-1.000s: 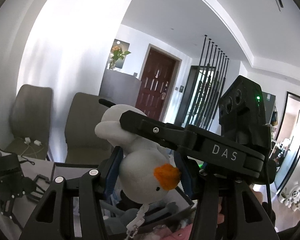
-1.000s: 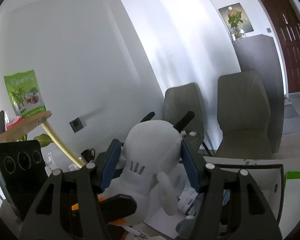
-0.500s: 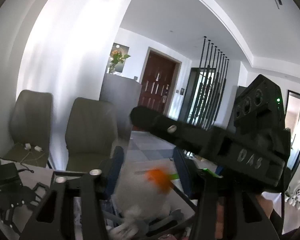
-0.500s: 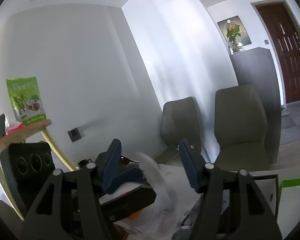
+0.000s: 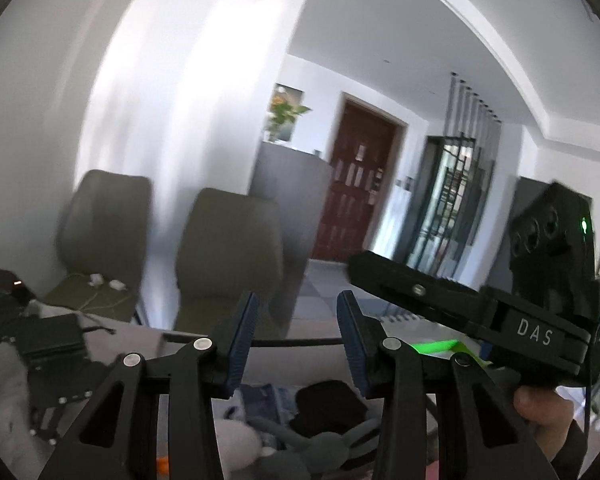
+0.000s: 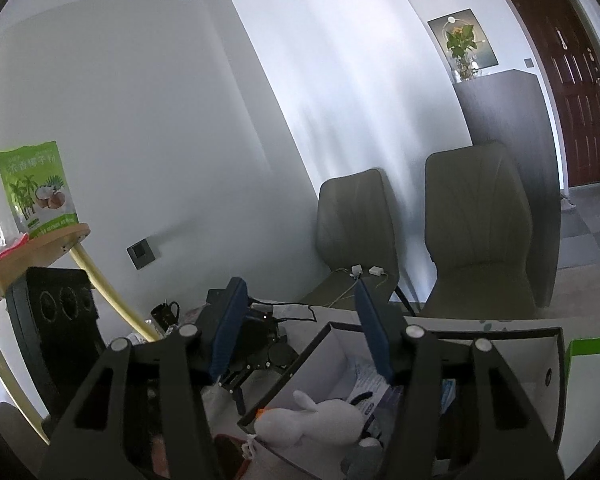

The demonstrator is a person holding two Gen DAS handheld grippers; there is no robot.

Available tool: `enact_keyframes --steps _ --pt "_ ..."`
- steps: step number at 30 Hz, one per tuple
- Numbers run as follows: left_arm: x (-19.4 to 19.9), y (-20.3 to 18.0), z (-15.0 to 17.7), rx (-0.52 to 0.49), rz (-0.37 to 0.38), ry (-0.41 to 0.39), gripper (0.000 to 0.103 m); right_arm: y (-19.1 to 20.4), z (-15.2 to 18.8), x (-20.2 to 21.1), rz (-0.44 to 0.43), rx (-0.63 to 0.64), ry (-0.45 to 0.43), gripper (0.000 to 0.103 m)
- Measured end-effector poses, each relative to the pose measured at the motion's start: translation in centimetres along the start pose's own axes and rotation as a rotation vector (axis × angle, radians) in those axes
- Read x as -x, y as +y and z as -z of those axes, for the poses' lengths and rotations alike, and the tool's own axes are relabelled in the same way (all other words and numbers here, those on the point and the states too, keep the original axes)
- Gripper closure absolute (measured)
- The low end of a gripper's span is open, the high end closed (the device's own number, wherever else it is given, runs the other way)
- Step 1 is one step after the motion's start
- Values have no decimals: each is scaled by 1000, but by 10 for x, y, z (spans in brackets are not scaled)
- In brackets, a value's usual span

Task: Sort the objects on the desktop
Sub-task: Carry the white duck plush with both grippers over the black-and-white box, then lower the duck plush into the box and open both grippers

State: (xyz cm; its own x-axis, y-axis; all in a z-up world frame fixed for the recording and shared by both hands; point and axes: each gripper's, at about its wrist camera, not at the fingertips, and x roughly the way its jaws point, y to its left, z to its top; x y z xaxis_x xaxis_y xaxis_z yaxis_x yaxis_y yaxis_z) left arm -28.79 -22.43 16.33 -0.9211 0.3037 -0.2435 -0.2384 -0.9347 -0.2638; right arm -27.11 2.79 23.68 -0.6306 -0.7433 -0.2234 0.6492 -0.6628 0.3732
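Observation:
The white duck plush (image 6: 320,420) lies on its side in the open white box (image 6: 500,360), below my right gripper (image 6: 299,292). That gripper is open, its jaws closing a little with nothing between the blue pads (image 6: 228,328). My left gripper (image 5: 296,308) is also open and empty above the box rim (image 5: 300,342). In the left wrist view the plush (image 5: 236,448) shows low between the fingers, next to a grey plush (image 5: 320,452). The right gripper's body (image 5: 540,332) hangs at right, held by a hand (image 5: 540,412).
Two grey chairs (image 6: 476,232) stand behind the table. Black hardware with cables (image 6: 260,332) and a black mug (image 6: 166,314) lie left of the box. A wooden stand (image 6: 32,248) carries a green bag (image 6: 36,188). A green carton (image 6: 592,348) sits at right.
A second ago both grippers were shut on the duck plush. Both let go and it dropped into the box. The two grippers have drawn apart and are empty.

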Motion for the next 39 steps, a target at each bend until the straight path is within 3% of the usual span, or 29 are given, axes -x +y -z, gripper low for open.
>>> enact_keyframes --steps 6,9,14,21,27,31,37,39 --pt "26 32 -1 82 -132 -13 61 1 7 -16 -28 -2 95 46" --pt "35 46 4 102 -187 4 61 -1 14 -29 -86 -36 188 46" --pt "48 66 16 156 -233 19 61 -1 27 -45 -214 -119 316 46" --pt "74 86 44 236 -269 65 61 21 51 -45 -277 -157 466 46" --pt "83 102 60 284 -284 108 61 32 91 -52 -213 -154 596 47" --pt "79 111 72 270 -219 184 61 37 117 -62 -156 -141 658 47" --pt "52 86 96 126 -138 368 61 31 135 -77 -105 -165 684 47" --pt "45 73 103 75 -158 417 61 30 135 -79 -90 -175 674 48"
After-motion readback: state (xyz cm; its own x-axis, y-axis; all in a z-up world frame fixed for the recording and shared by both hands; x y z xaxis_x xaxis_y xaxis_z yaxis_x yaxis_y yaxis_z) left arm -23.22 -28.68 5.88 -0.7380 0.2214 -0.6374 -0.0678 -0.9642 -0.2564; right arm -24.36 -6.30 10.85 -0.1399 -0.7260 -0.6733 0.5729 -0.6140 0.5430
